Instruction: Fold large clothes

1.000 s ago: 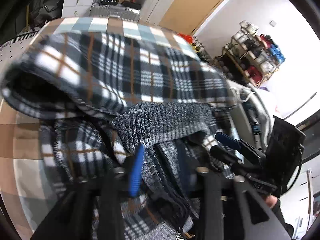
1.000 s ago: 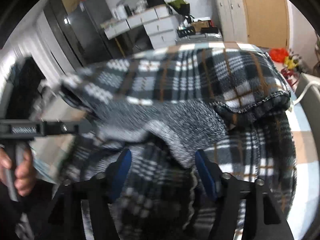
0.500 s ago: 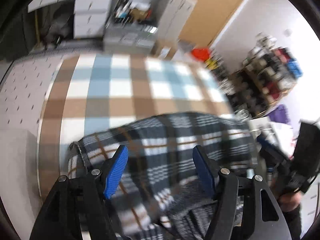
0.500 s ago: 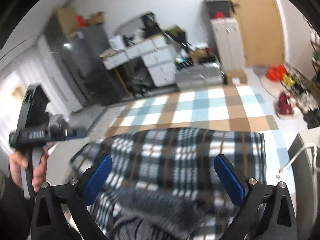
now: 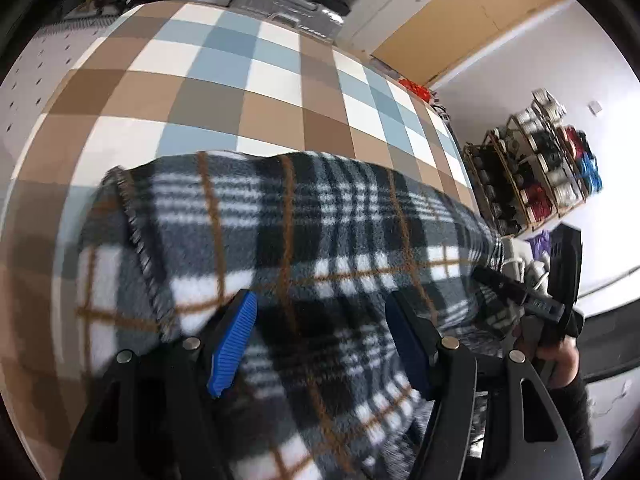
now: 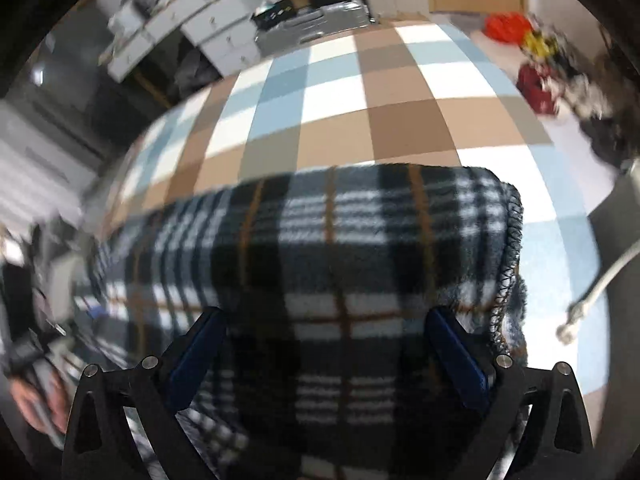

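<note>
A black, white and brown plaid fleece garment (image 5: 304, 216) lies folded in a thick bundle on the brown, blue and white checked tablecloth (image 5: 260, 80). My left gripper (image 5: 320, 320) hovers open over its near part, the blue pads (image 5: 234, 344) apart and pinching no cloth. In the right wrist view the same garment (image 6: 320, 220) fills the lower half, its stitched hem at the right. My right gripper (image 6: 326, 320) stands wide open above it, holding nothing. The right gripper (image 5: 520, 300) also shows in a hand at the left view's right edge.
The checked tablecloth (image 6: 340, 92) stretches away behind the garment. A wooden rack of thread spools (image 5: 540, 168) stands at the right, white drawers (image 6: 208, 28) and a grey case beyond the far edge. A white cable (image 6: 592, 292) hangs at the right. Red things (image 6: 504, 26) lie on the floor.
Both grippers were closed in the lifted garment's folds with grey knit showing; both have opened and drawn back. The garment now lies folded flat on the cloth.
</note>
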### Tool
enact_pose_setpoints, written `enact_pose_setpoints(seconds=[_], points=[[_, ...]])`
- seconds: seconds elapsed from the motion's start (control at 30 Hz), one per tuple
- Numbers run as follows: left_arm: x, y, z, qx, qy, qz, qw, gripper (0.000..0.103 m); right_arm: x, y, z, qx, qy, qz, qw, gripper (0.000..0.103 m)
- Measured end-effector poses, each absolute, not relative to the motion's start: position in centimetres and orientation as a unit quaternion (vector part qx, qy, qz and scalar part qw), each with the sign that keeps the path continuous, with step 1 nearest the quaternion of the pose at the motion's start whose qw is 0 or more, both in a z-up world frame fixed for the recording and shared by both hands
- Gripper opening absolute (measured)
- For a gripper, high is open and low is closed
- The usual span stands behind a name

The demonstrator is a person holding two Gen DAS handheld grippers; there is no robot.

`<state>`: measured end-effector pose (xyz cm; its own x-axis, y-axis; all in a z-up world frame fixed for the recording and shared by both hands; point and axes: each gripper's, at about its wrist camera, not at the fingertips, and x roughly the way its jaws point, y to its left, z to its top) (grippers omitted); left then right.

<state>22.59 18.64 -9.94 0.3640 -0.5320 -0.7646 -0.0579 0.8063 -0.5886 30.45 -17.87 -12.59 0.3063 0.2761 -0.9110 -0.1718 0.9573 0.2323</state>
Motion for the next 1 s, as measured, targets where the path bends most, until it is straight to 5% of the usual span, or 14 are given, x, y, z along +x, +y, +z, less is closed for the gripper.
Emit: enact_pose_setpoints(seconds=[0.13, 0.23, 0.37, 0.7, 1.0], points=[[21.6, 18.0, -7.8, -0.295, 0.526, -0.170, 0.780, 0.062, 28.2, -16.4, -9.5, 0.038, 0.554, 0.168, 0.814, 0.102], [20.8, 15.5, -8.8, -0.204, 0.552, -0.168, 0.791, 0.062, 26.5, -13.4, -9.0, -0.031, 0.551, 0.188, 0.813, 0.102], [20.4, 14.9, -12.0, -0.162, 0.570, -0.137, 0.794, 0.062, 24.9, -11.2, -14.6, -0.195, 0.593, 0.135, 0.769, 0.103], [20.1, 16.2, -8.5, -0.192, 0.556, -0.114, 0.801, 0.062, 24.9, -11.8, -13.4, -0.233, 0.631, 0.113, 0.731, 0.103], [22.1, 11.6, -10.9, -0.159, 0.570, -0.157, 0.790, 0.062, 29.3, -9.8, -7.4, -0.064, 0.579, 0.169, 0.795, 0.103]])
